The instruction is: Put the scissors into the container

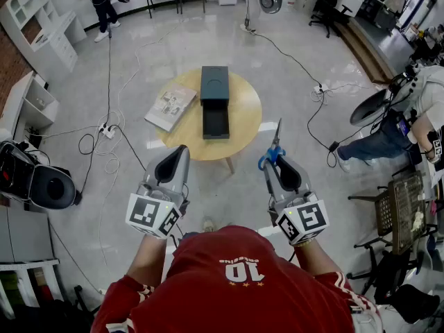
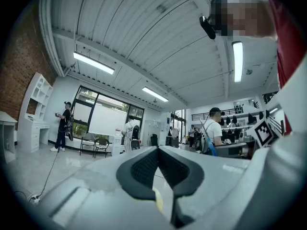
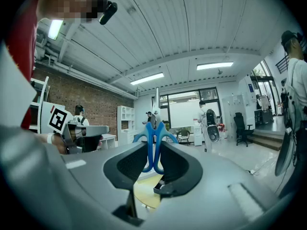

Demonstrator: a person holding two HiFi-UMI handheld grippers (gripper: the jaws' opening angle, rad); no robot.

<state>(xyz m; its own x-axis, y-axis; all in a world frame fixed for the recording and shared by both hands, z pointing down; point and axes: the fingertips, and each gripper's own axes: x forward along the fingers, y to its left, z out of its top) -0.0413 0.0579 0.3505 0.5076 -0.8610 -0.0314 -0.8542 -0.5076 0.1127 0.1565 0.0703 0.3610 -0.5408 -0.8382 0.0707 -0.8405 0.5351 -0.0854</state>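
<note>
My right hand-held gripper (image 1: 275,161) clamps the scissors (image 1: 276,143) by their handles, blades pointing ahead. The container (image 1: 214,89) lies ahead-left on the worktop (image 1: 244,132), its long axis pointing away from me. My left hand-held gripper (image 1: 182,151) is closed and empty.

We're in a big open lab or studio workspace: a polished pale floor (image 1: 139,54) strung with cables (image 1: 109,82), a round wooden table (image 1: 246,113) in the middle, white shelving (image 1: 31,9), a brick wall (image 2: 21,66), office chairs (image 1: 326,9), strip lights (image 2: 93,63), tall windows (image 2: 108,119), and people (image 1: 103,2) standing around with gear.
</note>
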